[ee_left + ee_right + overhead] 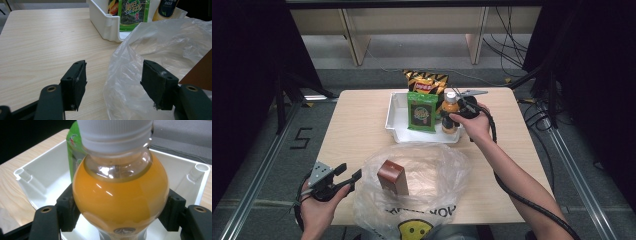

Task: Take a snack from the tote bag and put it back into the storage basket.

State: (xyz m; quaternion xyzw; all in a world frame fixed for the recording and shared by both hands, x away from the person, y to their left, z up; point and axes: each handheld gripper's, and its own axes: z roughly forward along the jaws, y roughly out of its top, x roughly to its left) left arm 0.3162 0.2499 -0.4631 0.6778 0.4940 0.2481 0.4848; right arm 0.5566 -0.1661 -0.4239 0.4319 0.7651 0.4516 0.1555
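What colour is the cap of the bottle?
White; the cap of the bottle shows best in the right gripper view.

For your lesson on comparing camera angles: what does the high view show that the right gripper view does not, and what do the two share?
High view alone: the brown box standing in the plastic bag, the open left claw beside it, and the chip bag behind the tray.

Right gripper view alone: the bottle's ridged white cap close up.

Both: the orange bottle gripped by the right claw, the green packet and the white tray.
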